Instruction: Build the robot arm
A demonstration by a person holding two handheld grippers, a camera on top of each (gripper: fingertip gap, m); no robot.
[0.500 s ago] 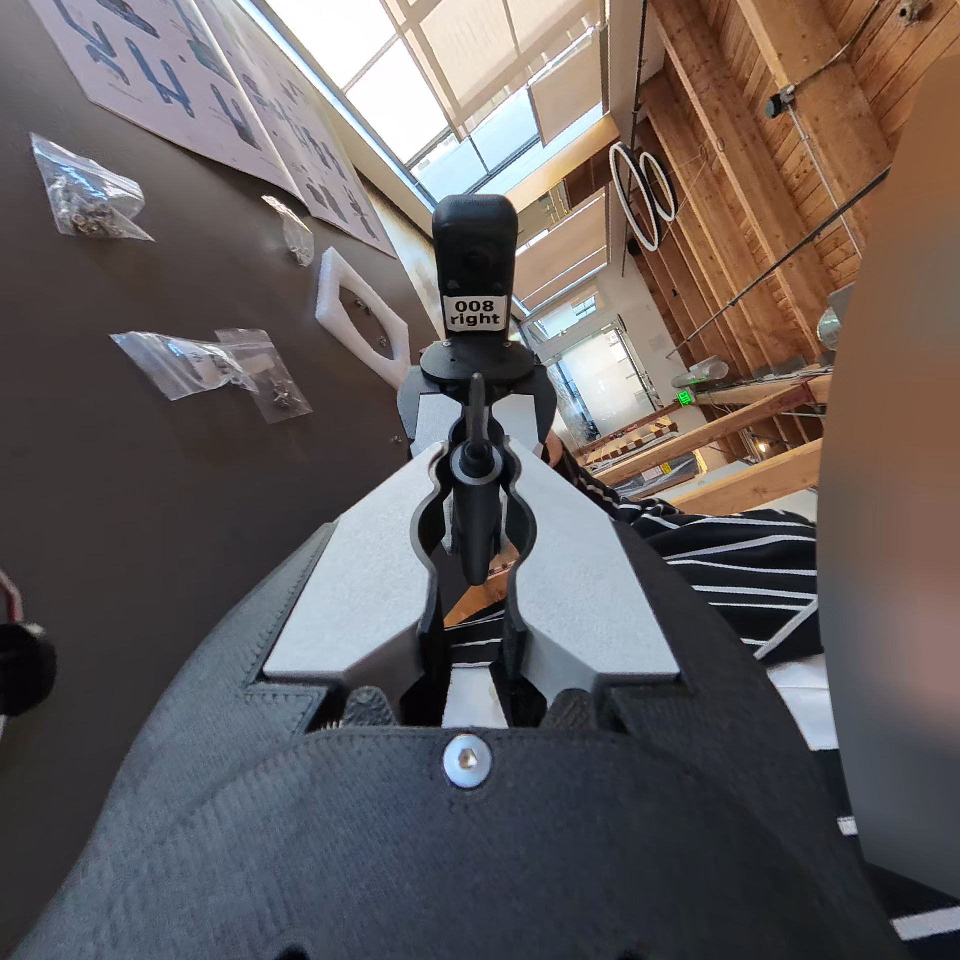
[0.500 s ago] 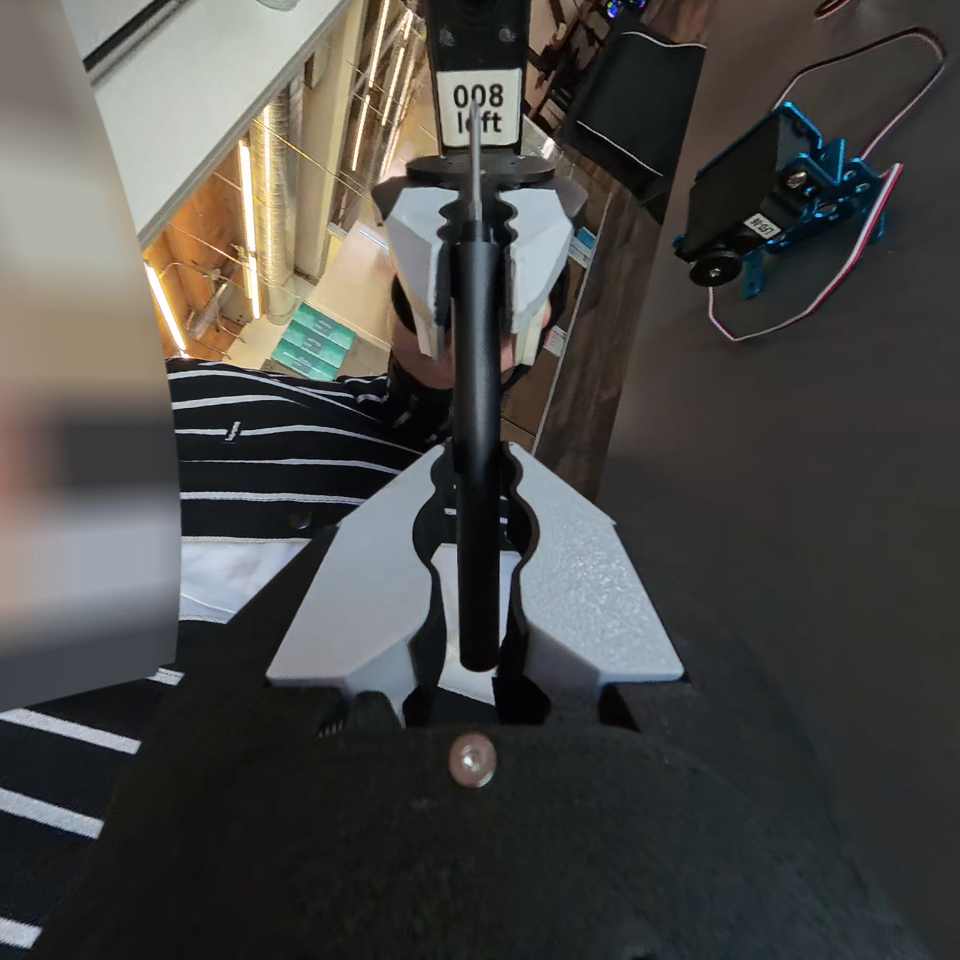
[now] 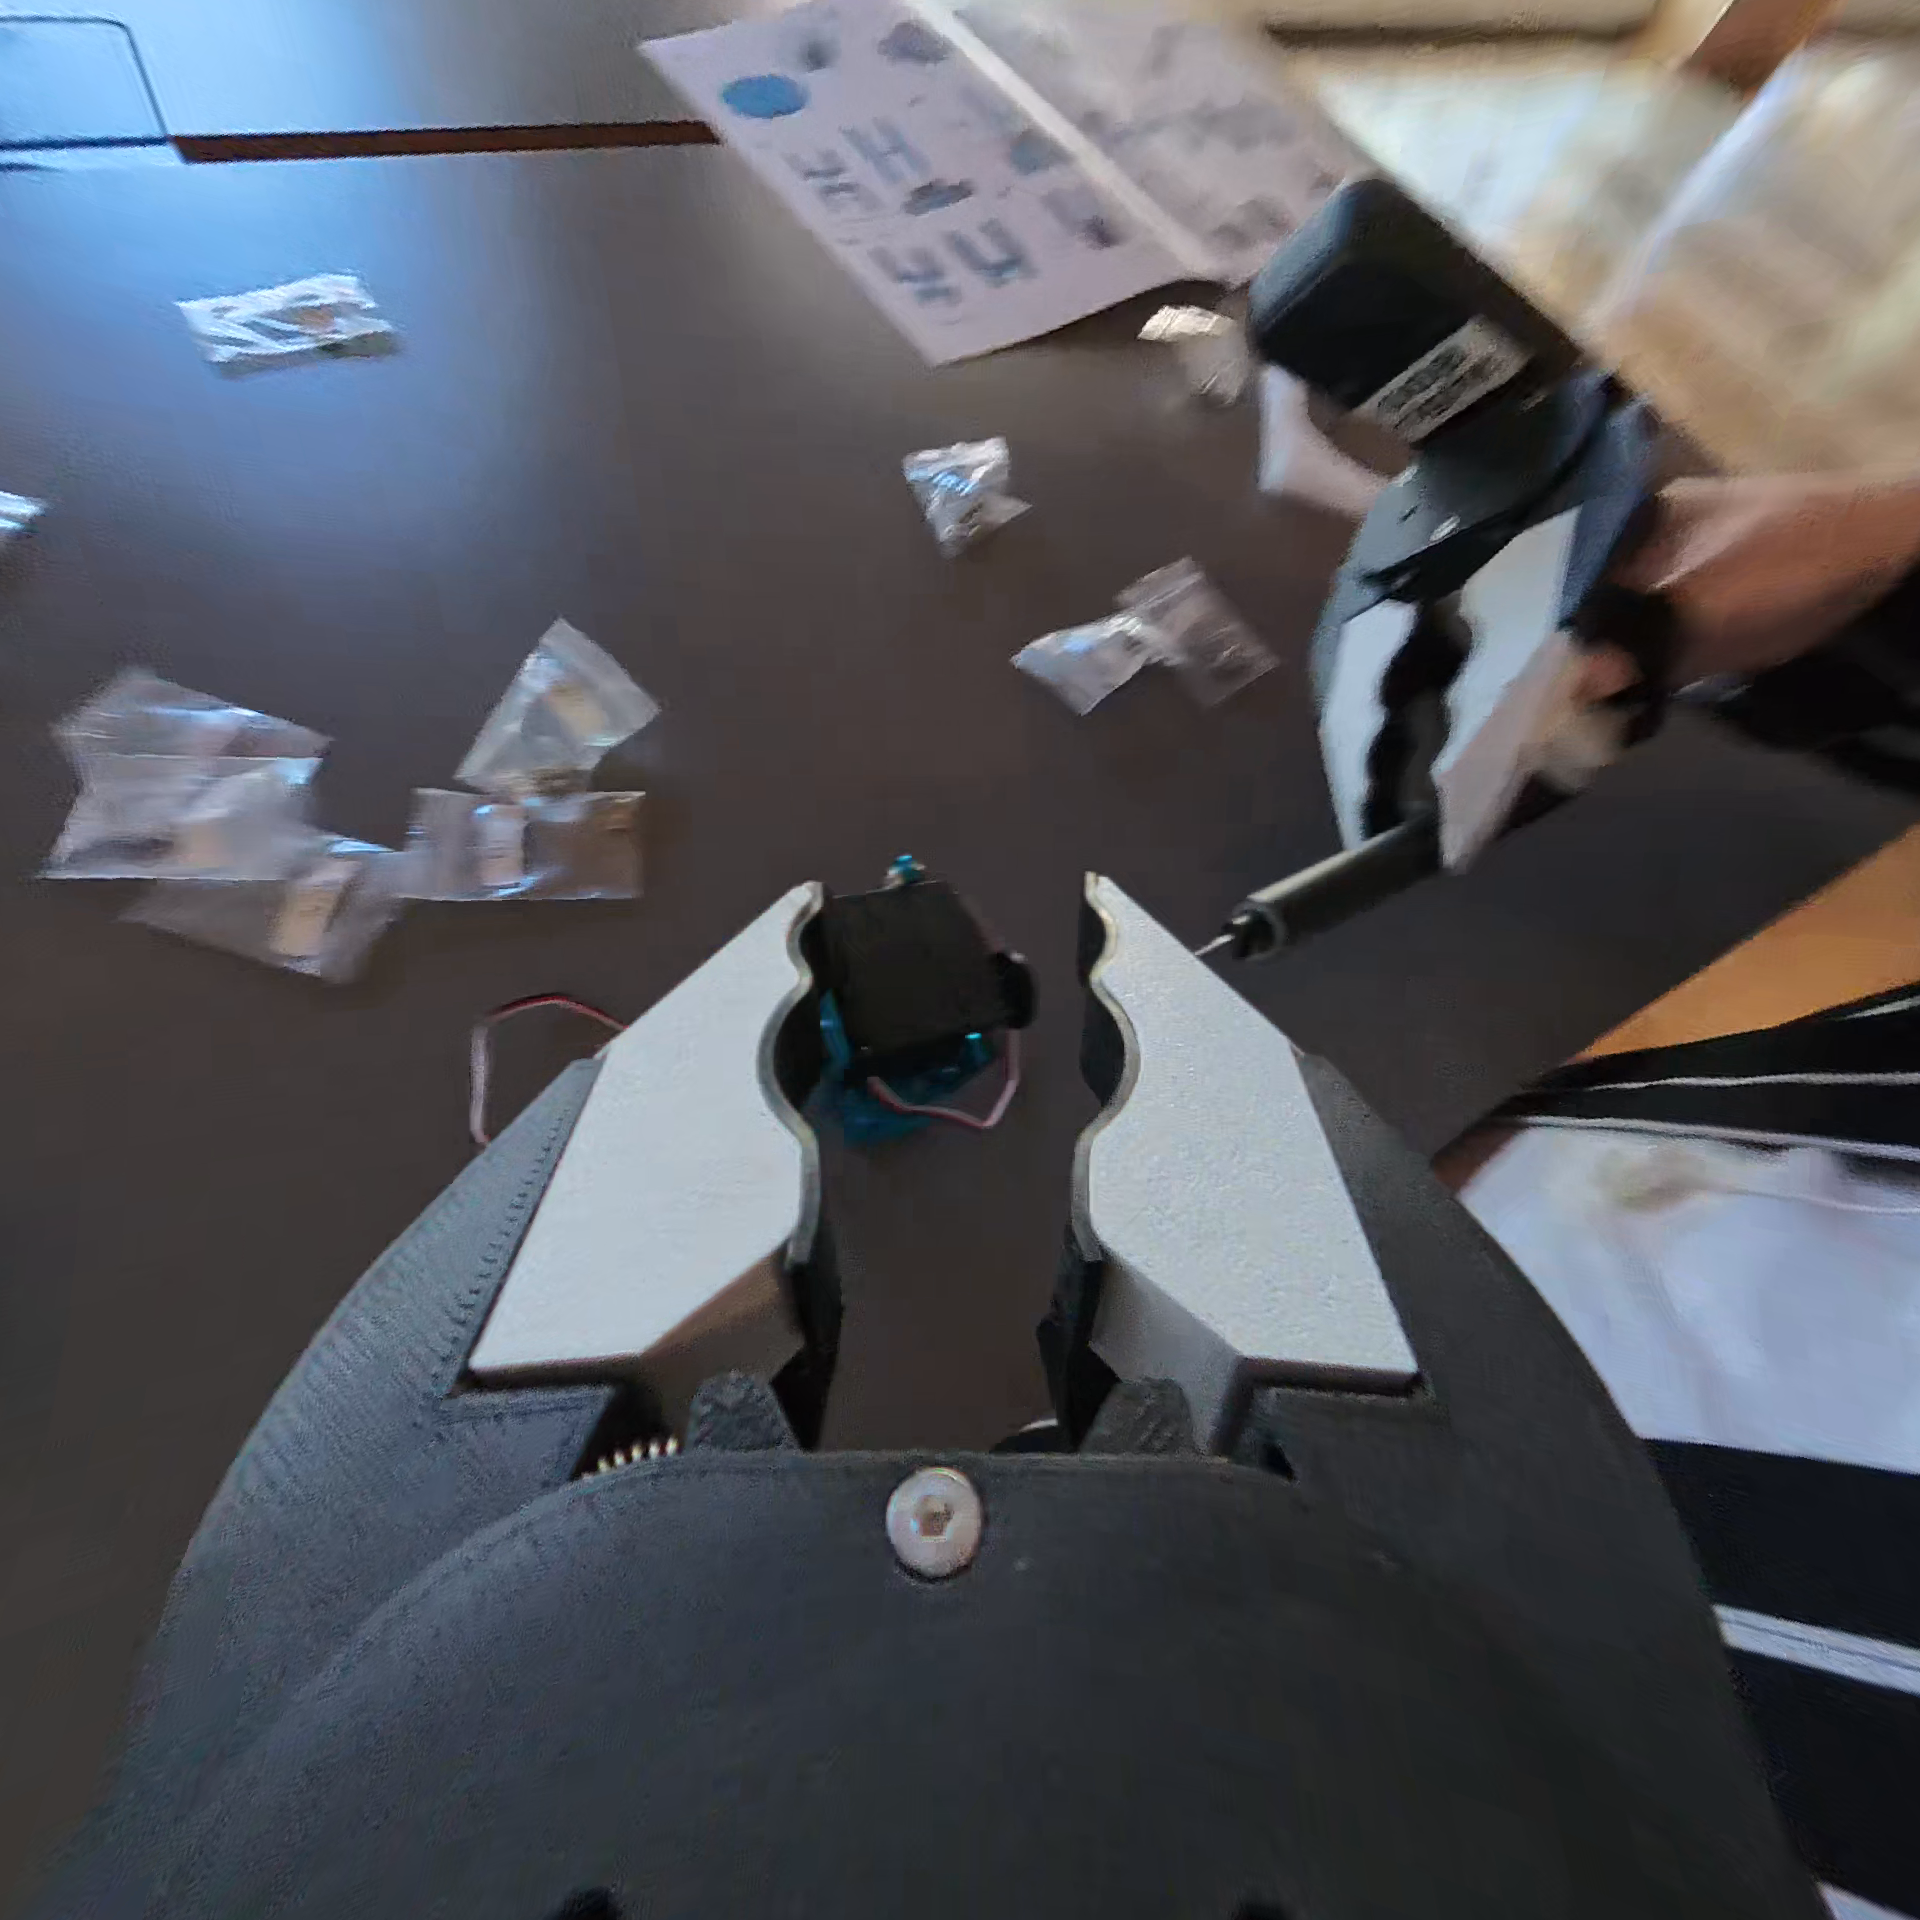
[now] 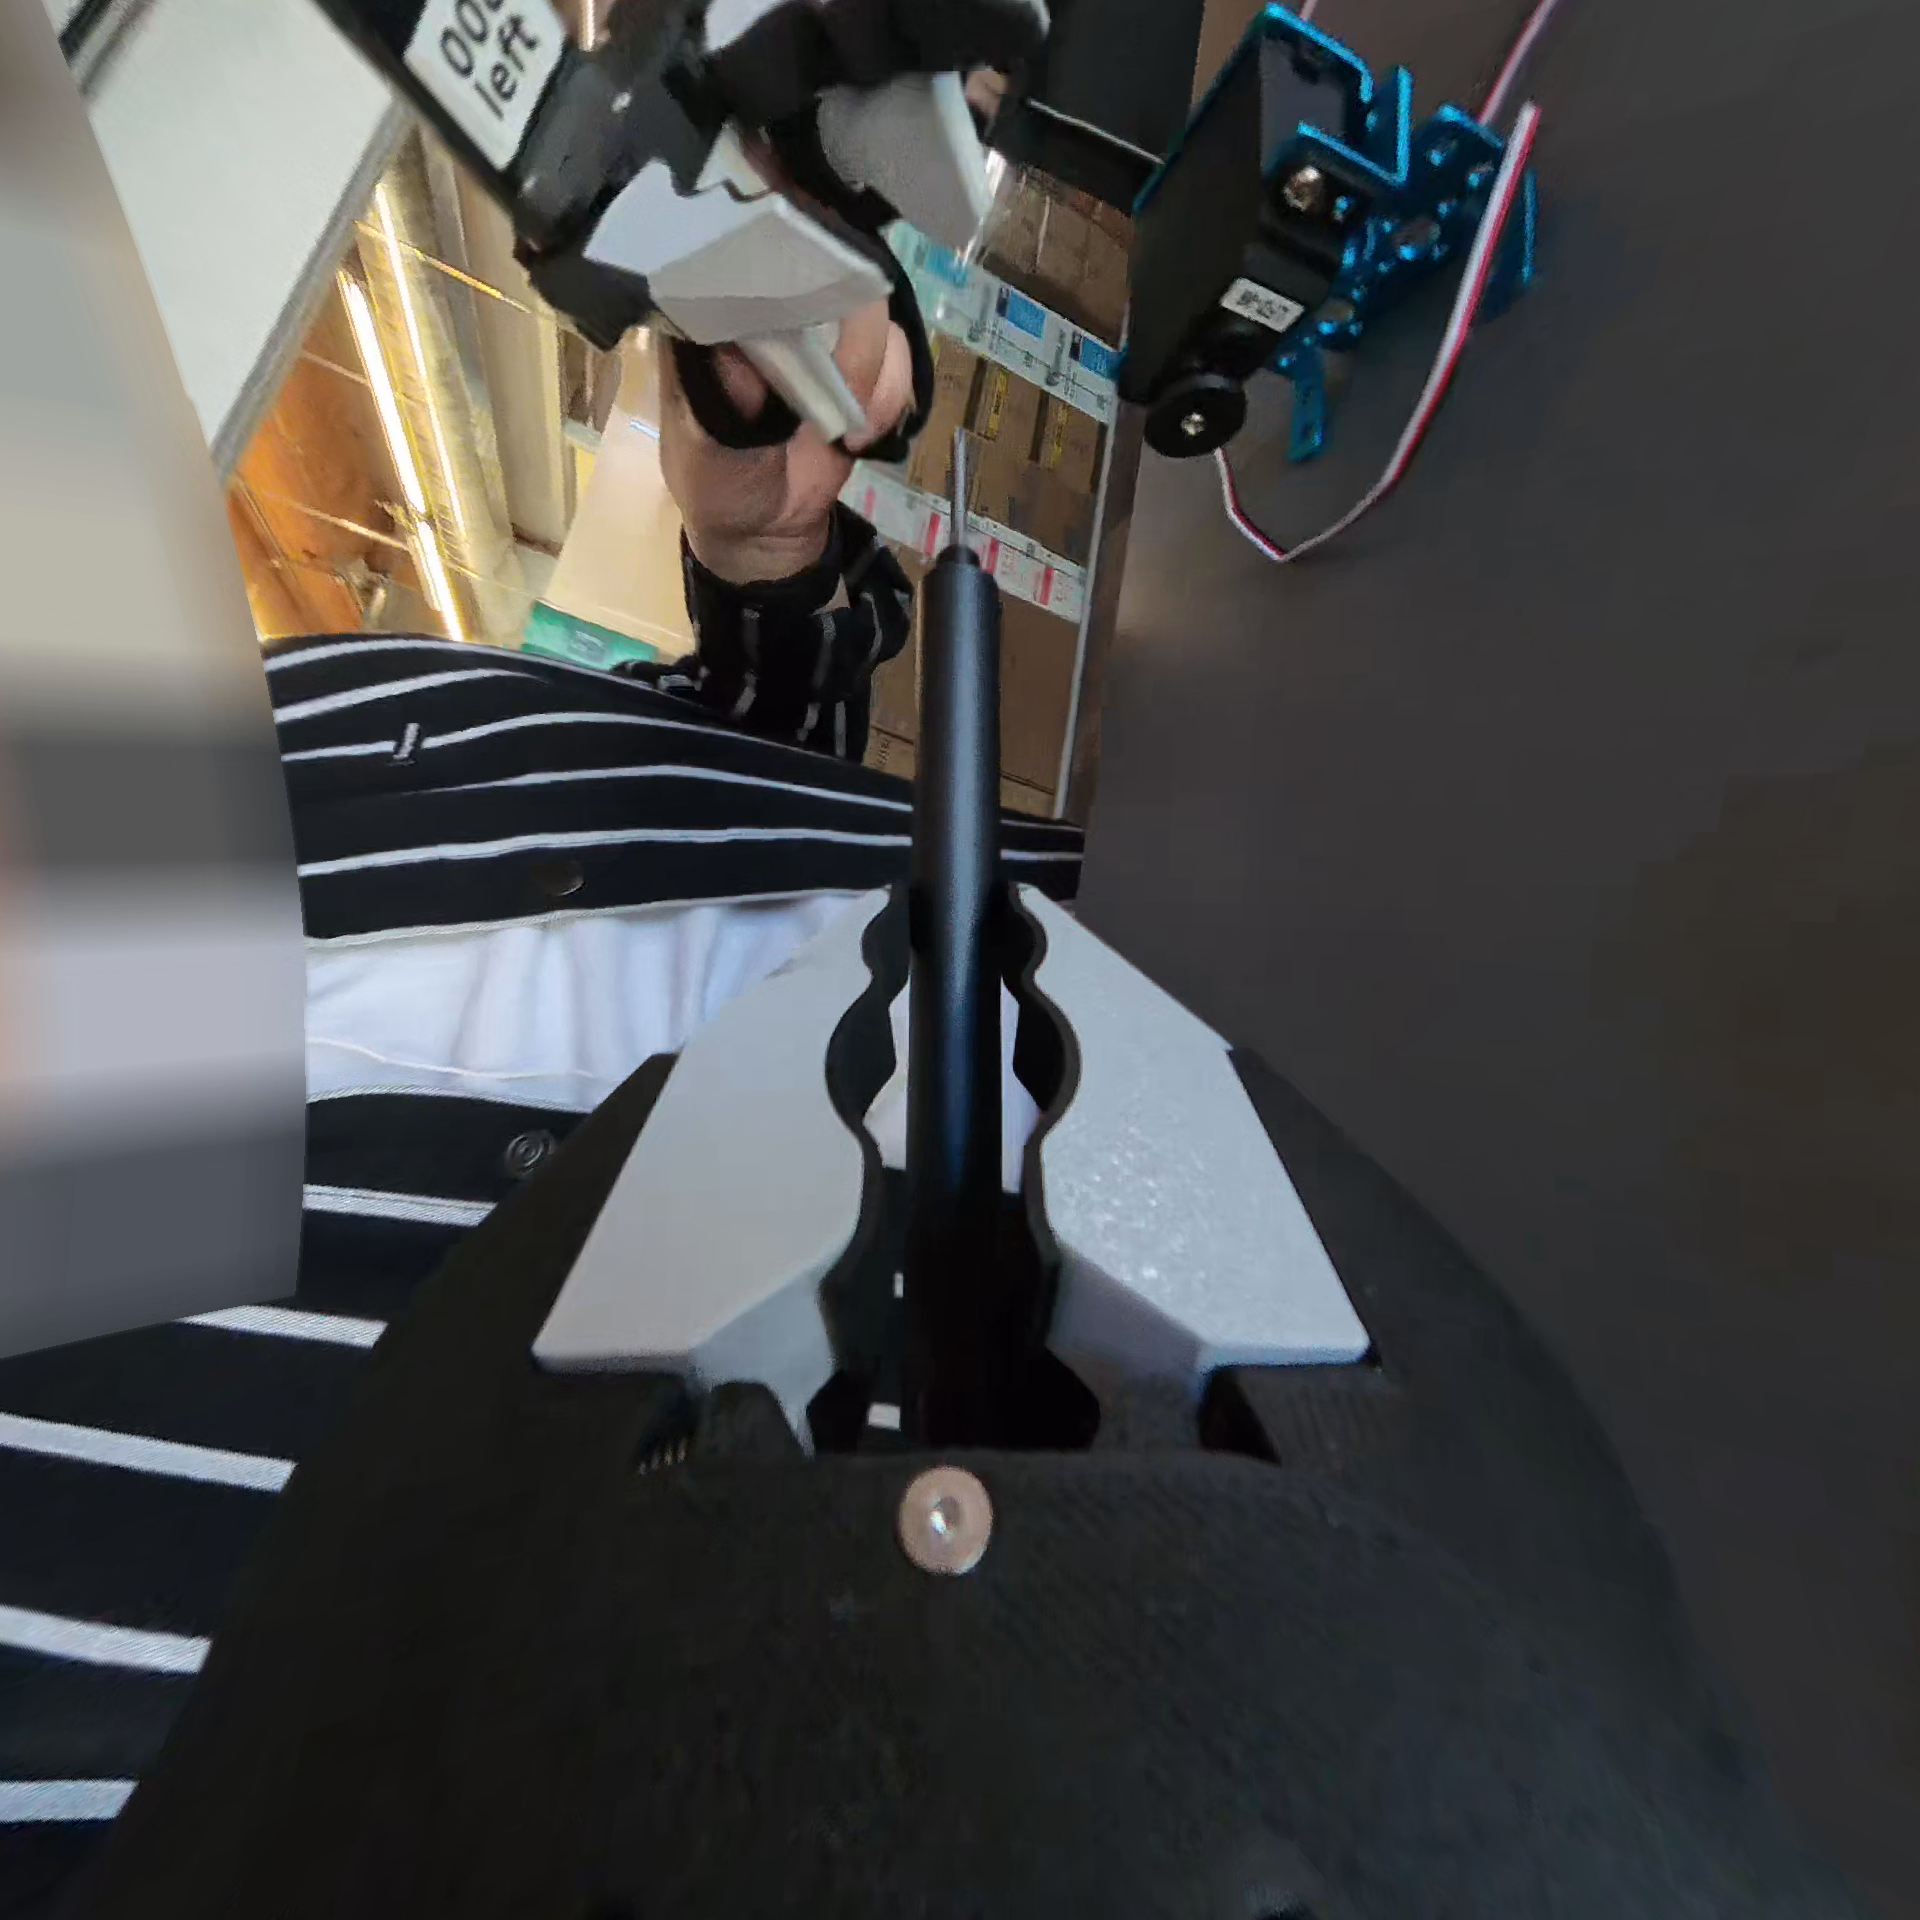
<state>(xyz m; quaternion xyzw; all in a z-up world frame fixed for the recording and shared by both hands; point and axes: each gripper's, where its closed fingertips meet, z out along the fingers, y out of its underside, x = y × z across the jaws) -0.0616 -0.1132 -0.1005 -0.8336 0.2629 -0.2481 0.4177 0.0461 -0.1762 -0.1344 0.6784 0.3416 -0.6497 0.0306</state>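
My left gripper (image 3: 951,904) is open over the dark table (image 3: 675,520). A black servo in a blue metal bracket (image 3: 909,987) with a red and white wire sits between its fingertips, close to the left finger and not gripped. My right gripper (image 4: 956,909) is shut on a black precision screwdriver (image 4: 954,790) whose thin tip points away from it. In the left wrist view the right gripper (image 3: 1413,831) hangs at the right, the screwdriver (image 3: 1330,894) tip just beside my right finger. In the right wrist view the left gripper (image 4: 904,301) shows above, next to the servo (image 4: 1299,260).
Several clear plastic bags of small parts (image 3: 540,790) lie scattered on the table to the left and beyond the servo. Printed instruction sheets (image 3: 935,177) lie at the far side. The table edge (image 3: 1766,966) and a person's striped sleeve and body (image 4: 582,790) are at the right.
My left gripper has let go of the screwdriver, opened, and swung down over the servo on the table. My right gripper still holds the screwdriver and now points it near the servo.
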